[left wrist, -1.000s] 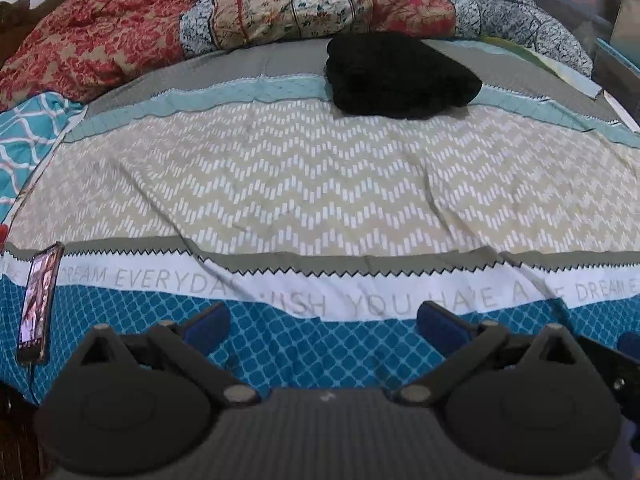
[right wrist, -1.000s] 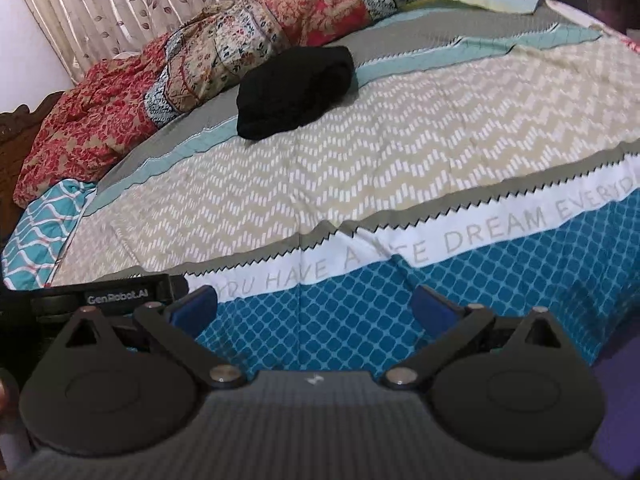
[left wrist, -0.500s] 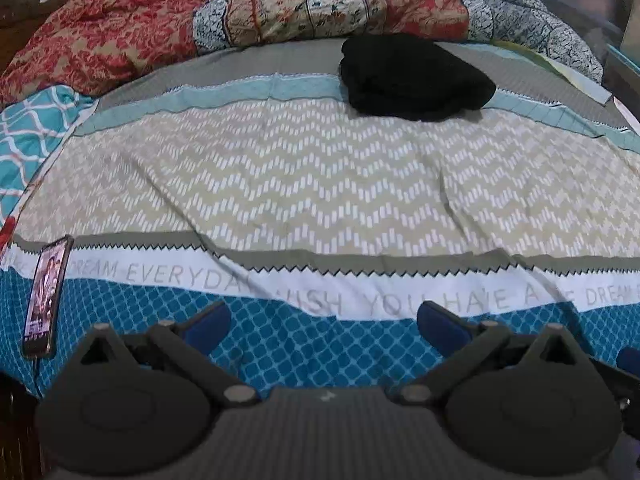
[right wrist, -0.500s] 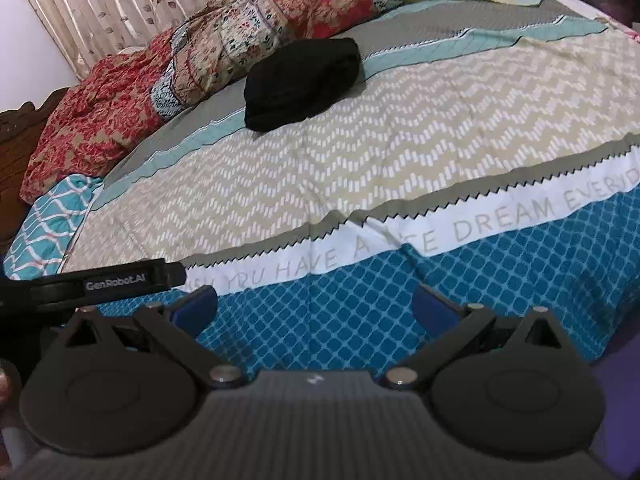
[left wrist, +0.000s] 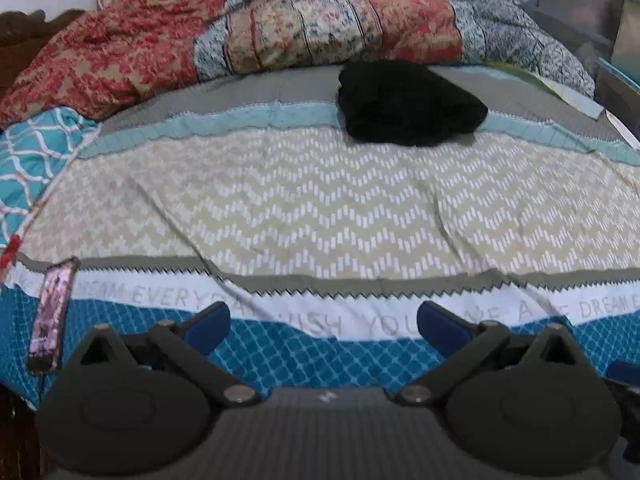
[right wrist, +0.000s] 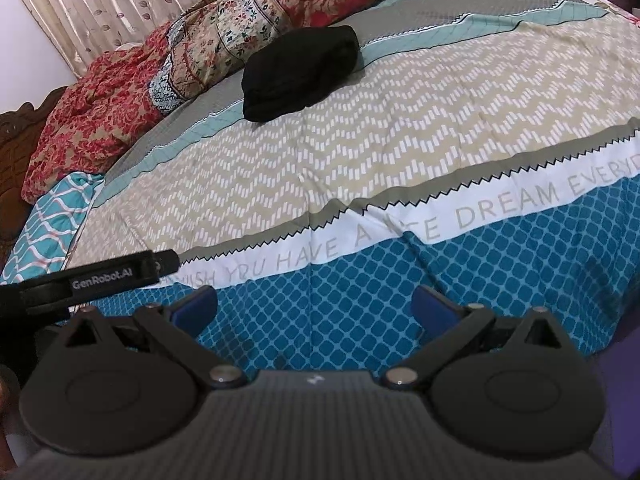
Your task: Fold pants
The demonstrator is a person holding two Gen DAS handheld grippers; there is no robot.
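The black pants (left wrist: 408, 106) lie folded in a compact bundle on the far part of the bed, on the grey and light-blue stripes; they also show in the right wrist view (right wrist: 300, 72). My left gripper (left wrist: 324, 326) is open and empty, low over the blue near edge of the bedsheet, far from the pants. My right gripper (right wrist: 314, 306) is open and empty, also over the blue near edge. The left gripper's body (right wrist: 100, 280) shows at the left of the right wrist view.
A patterned bedsheet (left wrist: 320, 208) covers the bed. A bunched floral quilt (left wrist: 280, 36) lies along the far side behind the pants. A phone (left wrist: 50, 314) lies at the near left edge. A teal patterned pillow (left wrist: 32, 156) sits at left. Curtains (right wrist: 100, 4) hang behind.
Both grippers have drawn back and tilted, so the bed and pants have shifted lower in both views. The pants have not moved. Both grippers stay open.
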